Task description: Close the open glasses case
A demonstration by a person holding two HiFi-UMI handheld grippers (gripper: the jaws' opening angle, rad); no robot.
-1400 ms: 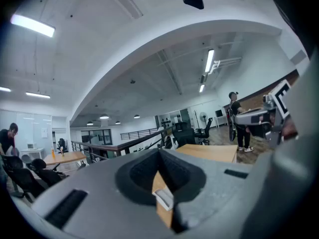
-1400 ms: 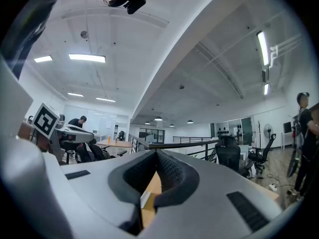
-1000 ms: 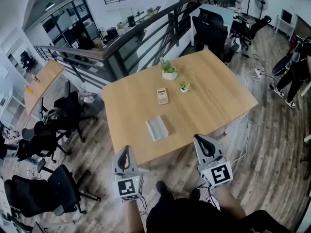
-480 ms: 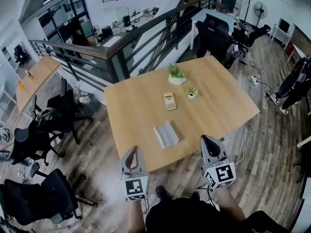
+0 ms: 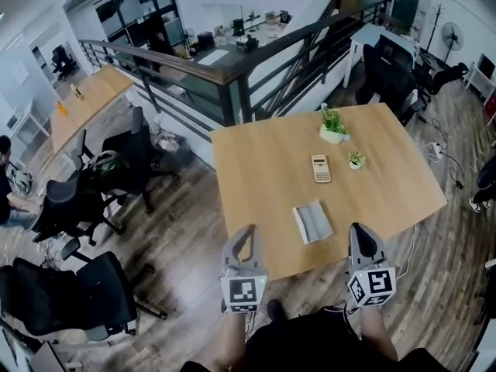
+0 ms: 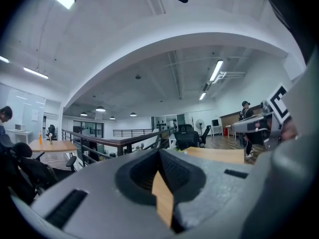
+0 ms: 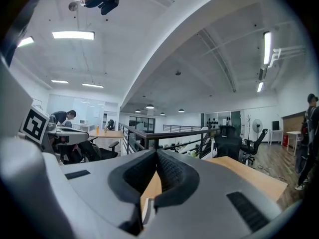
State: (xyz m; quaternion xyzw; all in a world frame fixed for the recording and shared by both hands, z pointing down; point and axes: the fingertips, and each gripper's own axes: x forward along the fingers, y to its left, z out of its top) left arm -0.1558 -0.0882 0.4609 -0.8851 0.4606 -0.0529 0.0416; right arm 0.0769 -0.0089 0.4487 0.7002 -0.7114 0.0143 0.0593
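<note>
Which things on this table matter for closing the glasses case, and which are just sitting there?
For the job:
- open glasses case
- left gripper
- right gripper

Just lying about:
- calculator
- larger potted plant
- smaller potted plant

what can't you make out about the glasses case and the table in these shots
Head view: the glasses case lies open, but is too small to show what is inside.
Left gripper view: the left gripper, jaws shut, hides the case; only a strip of table shows.
Right gripper view: the right gripper covers most of the table.
Head view: the calculator keys are too small to read.
</note>
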